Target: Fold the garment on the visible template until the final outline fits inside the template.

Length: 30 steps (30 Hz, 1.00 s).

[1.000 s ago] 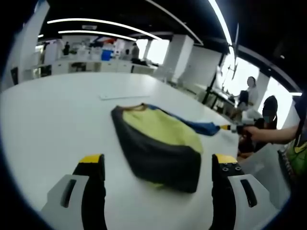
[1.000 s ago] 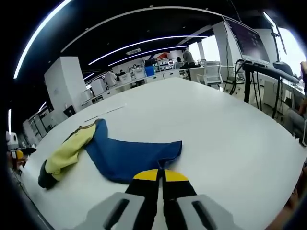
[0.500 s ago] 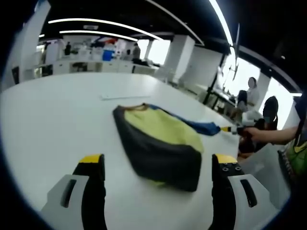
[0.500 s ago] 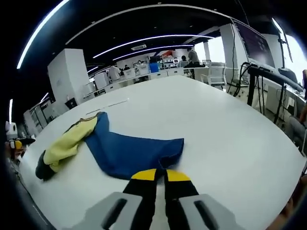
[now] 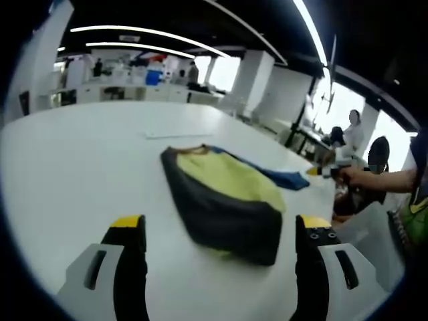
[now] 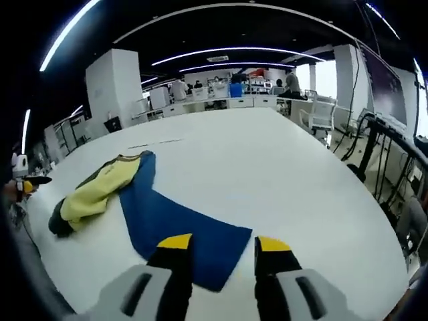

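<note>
- Fingers of the right gripper (image 6: 217, 249) stand apart over the near corner of the garment's blue panel (image 6: 184, 234); half a second ago they were pressed together at that edge, so the hold has just been let go
- Fingers of the left gripper (image 5: 221, 231) stand apart with nothing between them, unchanged from the earlier frames, short of the garment's near dark end (image 5: 227, 224)
- One garment (image 5: 224, 194) lies on the white table (image 5: 73, 167), well apart from its edges: one yellow-and-dark part (image 6: 90, 197) bunched at the left of the right gripper view, one blue panel spread flat toward that gripper
- Judgement: the release suggests one spreading or pulling step is finished; folding is not yet complete, since the garment lies long and uneven
- Count: two grippers, one garment, one table; a thin pale strip (image 6: 155, 142) on the table beyond the garment may be the template's edge, too faint to tell
- Several people stand in the room behind
</note>
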Each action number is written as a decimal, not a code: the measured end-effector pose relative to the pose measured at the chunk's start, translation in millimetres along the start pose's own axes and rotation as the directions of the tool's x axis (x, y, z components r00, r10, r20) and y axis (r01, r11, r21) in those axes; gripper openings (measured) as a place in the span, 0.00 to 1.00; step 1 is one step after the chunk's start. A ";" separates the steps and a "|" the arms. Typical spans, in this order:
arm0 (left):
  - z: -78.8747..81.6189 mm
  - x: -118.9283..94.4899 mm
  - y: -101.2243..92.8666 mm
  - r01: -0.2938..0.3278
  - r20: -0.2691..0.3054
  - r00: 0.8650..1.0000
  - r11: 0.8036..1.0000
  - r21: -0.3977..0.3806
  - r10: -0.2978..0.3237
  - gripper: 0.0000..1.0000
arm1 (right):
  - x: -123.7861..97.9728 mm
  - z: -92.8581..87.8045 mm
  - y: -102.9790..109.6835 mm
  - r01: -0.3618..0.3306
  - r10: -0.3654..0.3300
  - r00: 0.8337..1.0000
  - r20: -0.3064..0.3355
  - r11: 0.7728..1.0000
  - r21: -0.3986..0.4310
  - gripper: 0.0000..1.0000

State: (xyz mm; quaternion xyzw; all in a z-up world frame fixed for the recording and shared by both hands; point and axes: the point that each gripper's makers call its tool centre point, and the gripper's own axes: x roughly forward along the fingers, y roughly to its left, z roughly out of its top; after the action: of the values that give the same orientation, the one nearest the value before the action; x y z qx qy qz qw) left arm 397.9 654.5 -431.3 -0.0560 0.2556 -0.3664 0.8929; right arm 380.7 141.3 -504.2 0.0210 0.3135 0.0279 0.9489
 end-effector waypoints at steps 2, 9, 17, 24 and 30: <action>0.2 -1.2 1.0 -0.003 0.004 1.000 1.000 -0.005 0.003 0.89 | 4.2 2.2 -4.4 -0.012 0.012 1.000 -0.022 1.000 -0.012 0.34; -2.4 -4.2 2.5 -0.018 0.002 1.000 1.000 -0.010 0.018 0.89 | 19.5 3.0 -8.8 -0.038 0.032 0.996 -0.085 0.997 -0.069 0.28; -6.5 -9.0 3.4 -0.038 -0.003 0.999 0.999 -0.022 0.038 0.89 | 32.5 -4.4 -15.7 -0.039 0.026 0.991 -0.132 0.995 -0.095 0.19; -7.4 -9.1 5.2 -0.046 -0.013 0.999 0.999 -0.028 0.045 0.89 | 36.4 -12.3 -12.0 -0.063 0.039 0.983 -0.177 0.990 -0.129 0.15; -2.4 -5.7 7.3 -0.047 0.004 0.999 0.998 -0.042 0.047 0.88 | 36.6 -11.0 -11.0 -0.084 0.061 0.983 -0.173 0.988 -0.132 0.10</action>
State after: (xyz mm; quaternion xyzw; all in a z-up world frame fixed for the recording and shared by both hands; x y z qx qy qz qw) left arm 397.9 663.9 -433.1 -0.0696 0.2624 -0.3397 0.9005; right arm 403.9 133.0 -535.4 -0.0362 0.3891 0.0859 0.9165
